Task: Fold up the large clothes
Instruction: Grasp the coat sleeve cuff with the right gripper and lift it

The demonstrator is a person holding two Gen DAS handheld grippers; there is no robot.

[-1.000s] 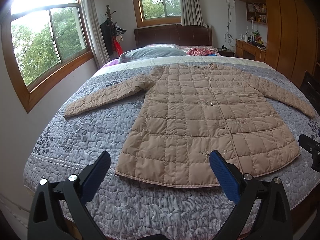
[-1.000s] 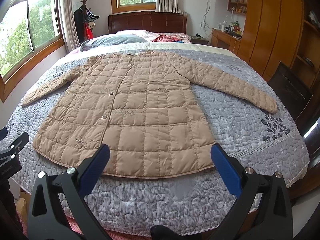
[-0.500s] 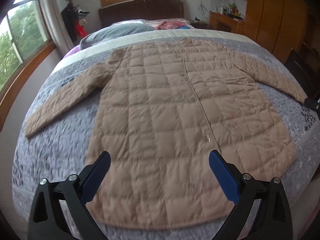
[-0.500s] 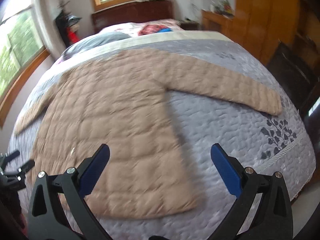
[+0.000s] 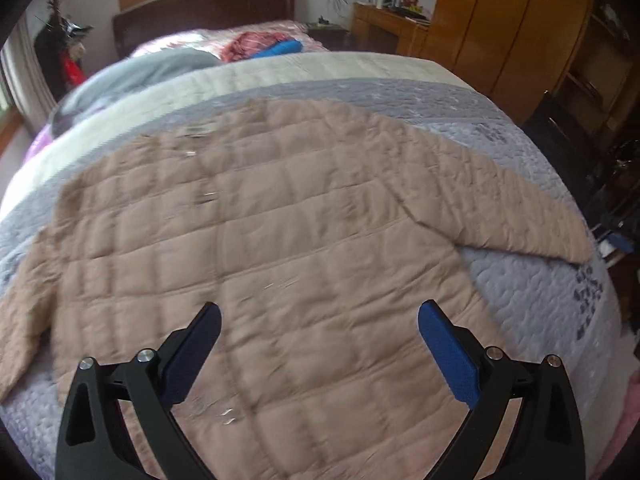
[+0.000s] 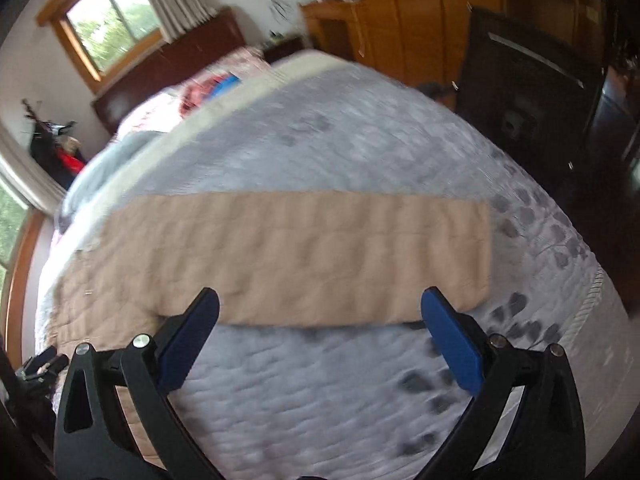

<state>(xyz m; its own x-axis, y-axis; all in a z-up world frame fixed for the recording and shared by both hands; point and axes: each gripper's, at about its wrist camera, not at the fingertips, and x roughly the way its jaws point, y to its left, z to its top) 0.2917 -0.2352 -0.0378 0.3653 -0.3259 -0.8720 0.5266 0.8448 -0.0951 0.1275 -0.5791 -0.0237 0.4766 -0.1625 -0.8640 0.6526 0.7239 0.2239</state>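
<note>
A tan quilted coat [image 5: 280, 240] lies flat and face up on the grey bedspread [image 5: 520, 152], sleeves spread out to both sides. My left gripper [image 5: 319, 332] hovers open above the coat's body, nothing between its blue pads. In the right wrist view the coat's right sleeve [image 6: 320, 252] stretches across the bed, its cuff end at the right. My right gripper [image 6: 320, 320] hangs open just in front of that sleeve, over the bedspread [image 6: 320, 392]. Both views are blurred.
A grey pillow [image 5: 144, 72] and red and blue cloth [image 5: 260, 46] lie at the head of the bed by the dark headboard [image 5: 208, 8]. Wooden wardrobes [image 5: 500, 28] and a dark chair [image 6: 528, 92] stand along the bed's right side. A window [image 6: 104, 20] is behind.
Both grippers have moved forward and to the right over the bed. The left one now looks at the coat's upper body, the right one at the right sleeve. Both stayed open.
</note>
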